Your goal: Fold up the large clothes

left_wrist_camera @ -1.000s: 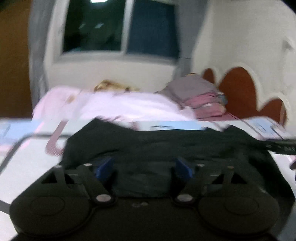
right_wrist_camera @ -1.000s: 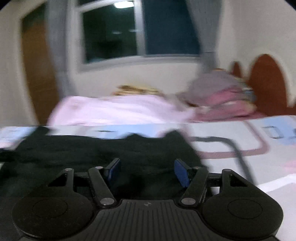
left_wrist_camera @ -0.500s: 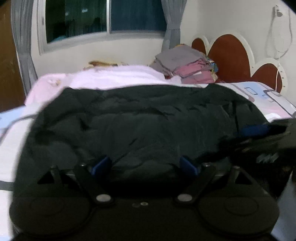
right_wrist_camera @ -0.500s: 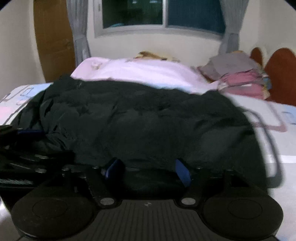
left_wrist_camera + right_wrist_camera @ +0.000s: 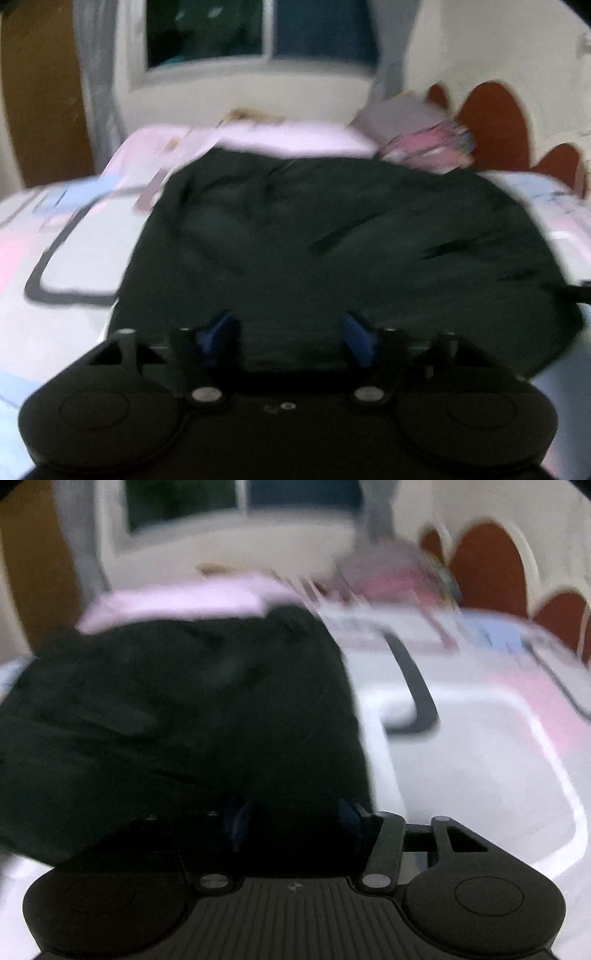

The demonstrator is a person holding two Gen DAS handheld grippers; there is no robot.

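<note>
Left wrist view, left gripper (image 5: pixel 288 334) spread wide, holding nothing, black garment (image 5: pixel 332 236) heaped on the patterned bedsheet (image 5: pixel 55 266) just ahead, folded clothes pile (image 5: pixel 417 129) far right; right wrist view, right gripper (image 5: pixel 293 819) spread wide, black garment (image 5: pixel 177 709) bunched left, draped across its blue fingertips (image 5: pixel 351 810), blurred.

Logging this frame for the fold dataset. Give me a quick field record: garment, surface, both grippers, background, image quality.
garment: black garment, bunched and wrinkled, lying on the bed
surface: bed sheet, white with pink, blue and dark line pattern
left gripper: fingers apart, garment edge lies between them
right gripper: fingers apart over the garment's edge, partly hidden in dark cloth
background: stack of folded clothes by the red-brown headboard; window
image quality: both views motion-blurred
</note>
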